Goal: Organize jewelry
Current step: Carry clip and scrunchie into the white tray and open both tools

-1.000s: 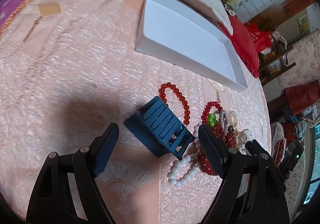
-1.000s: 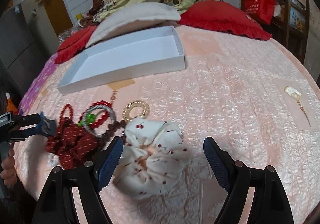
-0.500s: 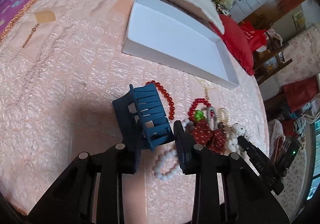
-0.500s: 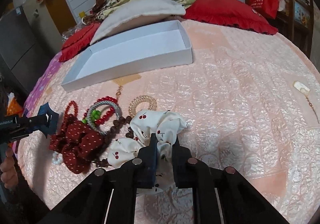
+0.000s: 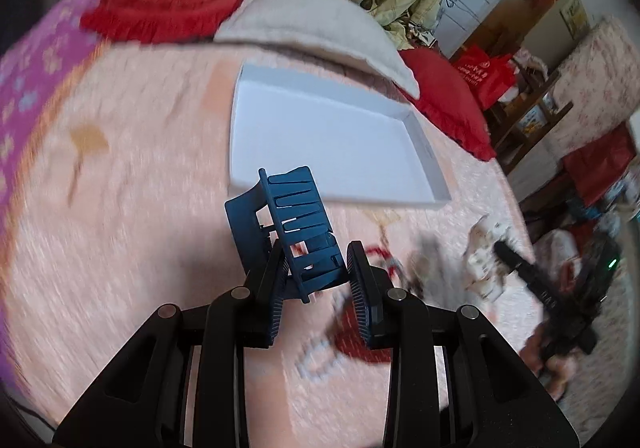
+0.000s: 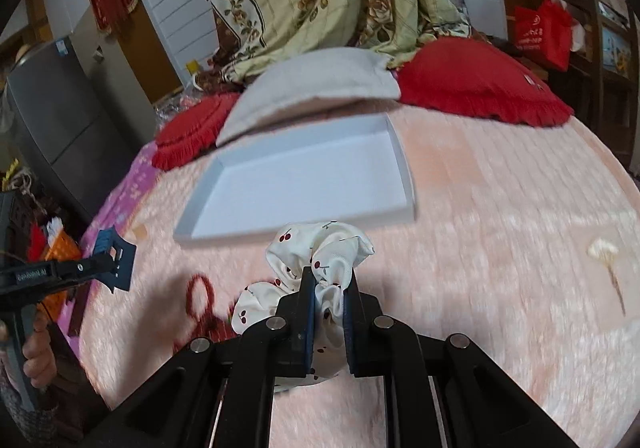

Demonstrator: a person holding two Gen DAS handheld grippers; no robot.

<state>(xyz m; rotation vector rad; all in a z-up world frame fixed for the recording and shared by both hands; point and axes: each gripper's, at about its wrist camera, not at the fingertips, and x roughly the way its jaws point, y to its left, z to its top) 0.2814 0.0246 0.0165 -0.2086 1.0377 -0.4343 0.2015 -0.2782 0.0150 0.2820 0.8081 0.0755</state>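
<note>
My left gripper is shut on a dark blue hair claw clip, lifted above the pink quilt. My right gripper is shut on a white scrunchie with cherry print, also raised off the bed. An empty white shallow box lies beyond both. Blurred beads and a red scrunchie stay on the quilt under the left gripper; a red bead loop shows in the right wrist view. The left gripper with the clip appears at the left edge there.
A grey-white pillow and red fringed cushions lie behind the box. A small pale pendant on a chain rests on the quilt at right. A person's hand holds the left tool. Furniture stands past the bed's right edge.
Both grippers closed, the left on the blue clip and the right on the cherry scrunchie, then both rose off the quilt with them; the box now sits nearer the view centres.
</note>
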